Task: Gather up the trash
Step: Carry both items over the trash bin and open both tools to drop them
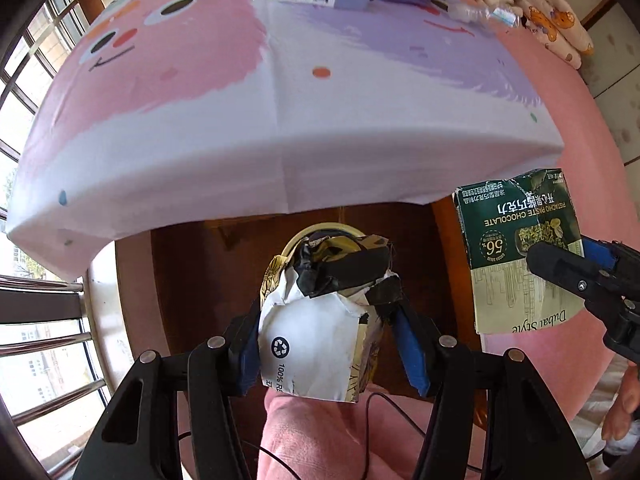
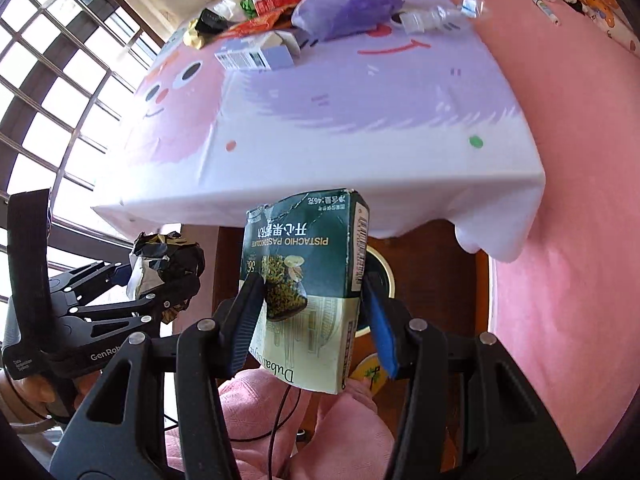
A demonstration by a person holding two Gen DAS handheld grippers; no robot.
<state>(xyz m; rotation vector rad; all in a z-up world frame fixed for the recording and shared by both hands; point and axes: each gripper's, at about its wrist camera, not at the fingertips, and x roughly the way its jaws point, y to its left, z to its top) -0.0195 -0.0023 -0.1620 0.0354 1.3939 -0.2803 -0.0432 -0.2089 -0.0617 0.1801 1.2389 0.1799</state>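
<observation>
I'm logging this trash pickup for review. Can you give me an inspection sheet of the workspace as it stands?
Surface: cartoon-print pink and lilac tablecloth.
Job's things: crumpled white, black and gold wrapper; torn dark green pistachio chocolate box.
Clutter: barcoded pale blue carton, crumpled purple plastic bag, flattened clear plastic bottle.
Grippers: left gripper shut on wrapper; right gripper shut on box.
Cables: thin black cable over lap.
Surroundings: gridded window.

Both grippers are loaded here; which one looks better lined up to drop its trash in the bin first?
Probably left: its crumpled wrapper hangs directly over the bin rim, while the right gripper's chocolate box sits beside it.
</observation>
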